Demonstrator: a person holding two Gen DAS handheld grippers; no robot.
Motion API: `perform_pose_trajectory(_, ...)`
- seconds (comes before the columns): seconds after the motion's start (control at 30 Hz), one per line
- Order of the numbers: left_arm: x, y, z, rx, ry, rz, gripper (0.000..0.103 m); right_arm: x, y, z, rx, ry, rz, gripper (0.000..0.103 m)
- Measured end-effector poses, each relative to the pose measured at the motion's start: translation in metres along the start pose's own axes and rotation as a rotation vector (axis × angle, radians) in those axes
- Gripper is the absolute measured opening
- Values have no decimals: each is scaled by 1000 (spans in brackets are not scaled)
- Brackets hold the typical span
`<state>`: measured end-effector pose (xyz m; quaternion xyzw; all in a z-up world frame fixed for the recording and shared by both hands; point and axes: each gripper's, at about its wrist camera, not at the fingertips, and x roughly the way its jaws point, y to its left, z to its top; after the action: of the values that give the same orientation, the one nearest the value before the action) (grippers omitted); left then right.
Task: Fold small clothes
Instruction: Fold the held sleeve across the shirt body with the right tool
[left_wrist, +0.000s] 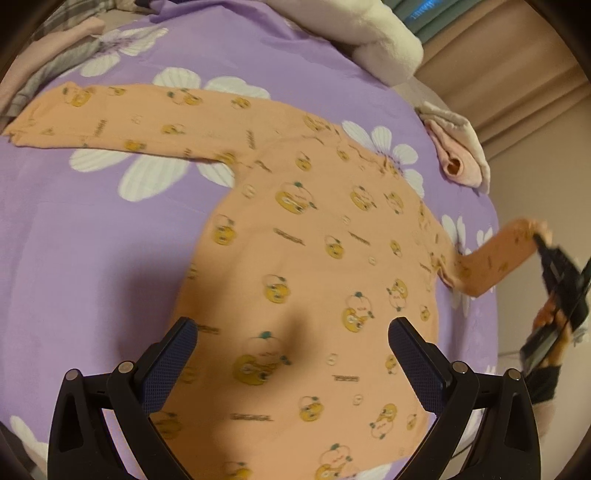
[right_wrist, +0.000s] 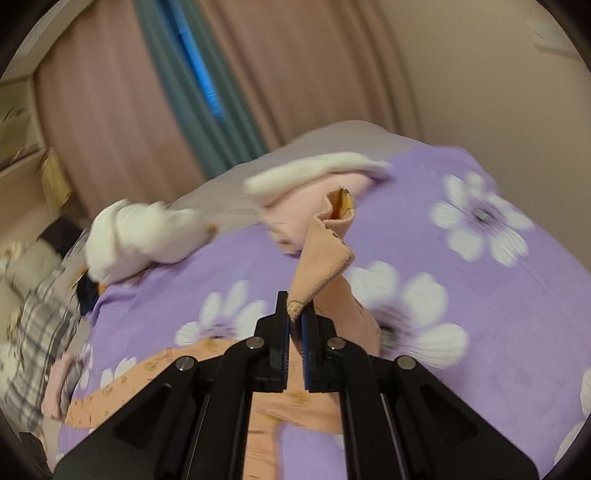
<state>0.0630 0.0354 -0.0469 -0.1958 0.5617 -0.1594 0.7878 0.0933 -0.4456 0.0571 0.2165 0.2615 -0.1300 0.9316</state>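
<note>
Purple floral bedsheet (left_wrist: 258, 55), flat soft orange shirt (left_wrist: 306, 258), right tool (right_wrist: 295, 314) pinching cuff

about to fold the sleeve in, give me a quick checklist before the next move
1. Right gripper shut on the sleeve: ok.
2. Sleeve lifted off the sheet: ok.
3. Shirt body lying flat: ok.
4. Left gripper open, holding nothing: ok.
5. Left gripper pinning the body: cannot tell, its fingers are over it but contact is unclear.
6. Other sleeve spread out flat: ok.
</note>
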Motion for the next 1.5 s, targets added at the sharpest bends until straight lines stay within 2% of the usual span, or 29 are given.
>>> perform_pose_trajectory(0.13,-13,18,4,-16,-31,18,102,18,69,6,-104,11,51,6)
perform_pose_trajectory(0.27,-23,37,8,-49,-60,25,102,42,140,-13,-258,41,64,6)
perform_pose_trajectory(0.33,-26,46,10,-68,-68,31,102,60,179,-38,-354,72,65,6)
perform_pose_trajectory(0.43,-28,58,14,-96,-76,40,102,77,215,-78,-459,96,68,6)
perform_pose_trajectory(0.53,-28,69,16,-117,-80,54,102,95,245,-117,-545,139,81,6)
perform_pose_trajectory(0.73,-28,84,19,-143,-78,78,102,130,293,-207,-803,252,80,10)
perform_pose_trajectory(0.8,-26,86,21,-144,-76,80,102,136,294,-224,-836,298,89,14)
perform_pose_trajectory(0.83,-25,85,23,-142,-74,80,102,140,295,-232,-849,339,96,21)
perform_pose_trajectory(0.87,-24,84,24,-137,-72,76,102,144,293,-239,-852,387,110,32)
perform_pose_trajectory(0.93,-21,80,29,-124,-70,57,102,141,288,-246,-849,404,124,35)
perform_pose_trajectory(1.0,-17,71,36,-101,-67,25,102,133,280,-239,-823,422,178,46)
perform_pose_trajectory(1.1,-10,51,52,-54,-74,-49,102,110,252,-209,-680,420,318,51)
perform_pose_trajectory(1.17,-4,34,66,-25,-82,-89,102,101,232,-191,-594,398,351,53)
perform_pose_trajectory(1.27,12,7,87,18,-83,-170,102,101,192,-164,-455,382,313,51)
perform_pose_trajectory(1.37,28,-12,101,44,-86,-221,102,112,151,-151,-355,392,220,27)
perform_pose_trajectory(1.4,36,-18,106,47,-83,-237,102,117,140,-151,-317,403,201,24)
perform_pose_trajectory(1.5,58,-27,116,46,-59,-287,93,120,113,-154,-226,418,184,18)
